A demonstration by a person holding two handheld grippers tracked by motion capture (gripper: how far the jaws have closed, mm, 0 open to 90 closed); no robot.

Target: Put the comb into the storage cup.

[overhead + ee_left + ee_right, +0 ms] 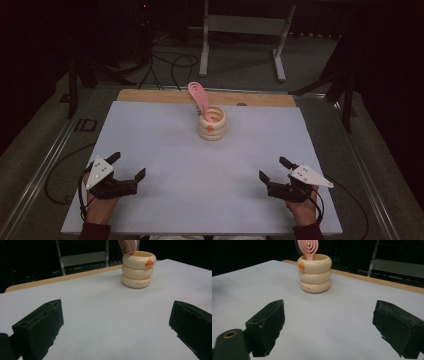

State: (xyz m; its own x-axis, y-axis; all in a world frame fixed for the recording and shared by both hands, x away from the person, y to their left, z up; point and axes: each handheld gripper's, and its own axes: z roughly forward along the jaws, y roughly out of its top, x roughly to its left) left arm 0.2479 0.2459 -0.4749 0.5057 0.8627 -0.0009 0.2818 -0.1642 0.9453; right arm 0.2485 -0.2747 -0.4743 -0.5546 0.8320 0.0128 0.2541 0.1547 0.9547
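Observation:
A cream ringed cup (pixel 212 124) with a small orange beak stands upright toward the back middle of the white table sheet (pixel 165 150). A pink hairbrush (pixel 198 98) stands in it, head up and leaning left. The same cup (pixel 137 269) is at the upper right of the left gripper view, and in the right gripper view the cup (pixel 315 273) holds the brush (pixel 308 247). My left gripper (pixel 130 166) rests open near the front left. My right gripper (pixel 273 170) rests open near the front right. Both are far from the cup, with nothing between their jaws.
A wooden board edge (pixel 150 95) runs along the back of the sheet. Beyond the table stand a metal frame (pixel 245 35) and loose cables (pixel 170 65) on the floor. Metal rails (pixel 40 170) flank the table.

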